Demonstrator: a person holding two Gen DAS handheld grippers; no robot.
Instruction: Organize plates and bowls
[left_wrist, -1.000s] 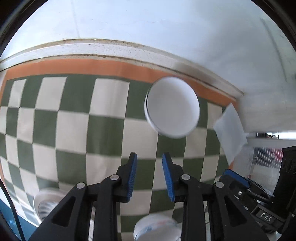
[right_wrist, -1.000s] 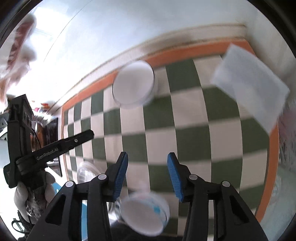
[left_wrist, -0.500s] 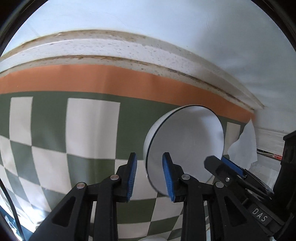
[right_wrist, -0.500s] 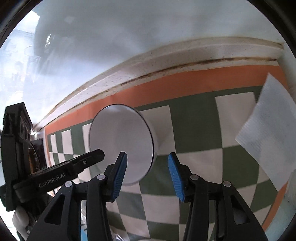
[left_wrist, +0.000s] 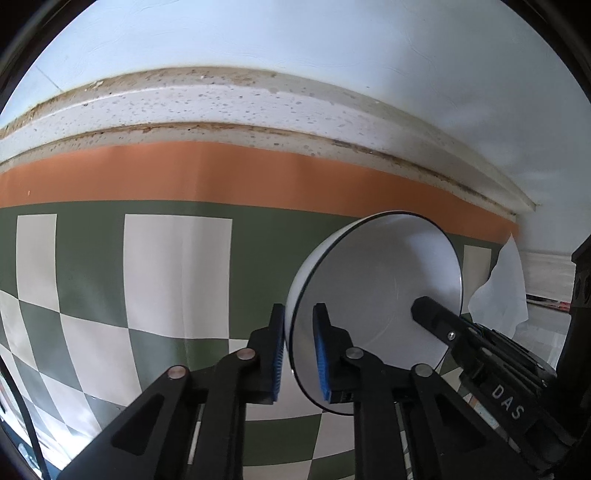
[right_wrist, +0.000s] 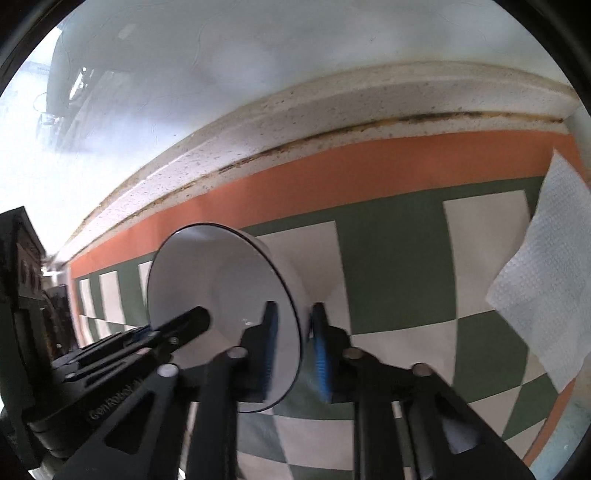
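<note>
White bowl (left_wrist: 380, 295) is sitting on the checked cloth (left_wrist: 177, 277); left gripper (left_wrist: 298, 350) and right gripper (right_wrist: 291, 347) are straddling opposite rims, neither yet pinching. Napkin (right_wrist: 546, 288) is lying well apart.

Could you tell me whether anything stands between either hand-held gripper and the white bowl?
Nothing visible does. The left hand-held gripper and the right hand-held gripper each straddle the rim of the bowl, one finger inside and one outside, on opposite sides.
</note>
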